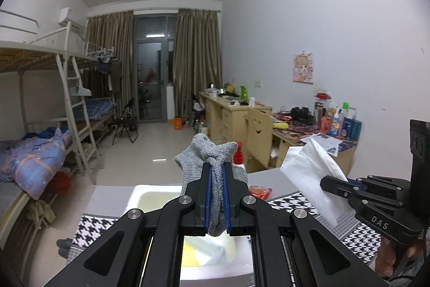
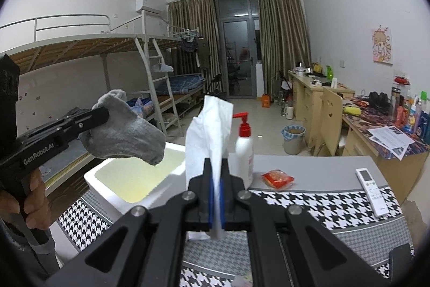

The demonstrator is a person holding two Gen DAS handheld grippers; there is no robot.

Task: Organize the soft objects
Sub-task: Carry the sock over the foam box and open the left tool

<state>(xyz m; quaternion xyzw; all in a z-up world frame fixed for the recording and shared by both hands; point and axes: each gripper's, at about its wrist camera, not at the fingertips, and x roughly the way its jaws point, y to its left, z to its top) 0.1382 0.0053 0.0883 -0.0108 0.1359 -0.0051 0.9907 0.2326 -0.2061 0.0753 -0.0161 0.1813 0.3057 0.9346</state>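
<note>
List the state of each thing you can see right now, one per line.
left claw: shut on grey sock
grey sock: held aloft
right claw: shut on white tissue
white tissue: held upright
foam box: open
pump bottle: upright on table
remote: flat on table

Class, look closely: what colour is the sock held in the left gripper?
Grey. The sock shows best in the right wrist view, clamped by the left gripper.

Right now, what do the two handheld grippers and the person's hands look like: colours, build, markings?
Both are matte black linkage grippers with silver pivot bolts and blue pads lining the jaws. The left gripper carries white "GenRobot.AI" lettering on its side; the right gripper reads "DAS". Each has a pistol-style handle held in a bare hand; a grey sleeve shows at the left wrist.
</note>
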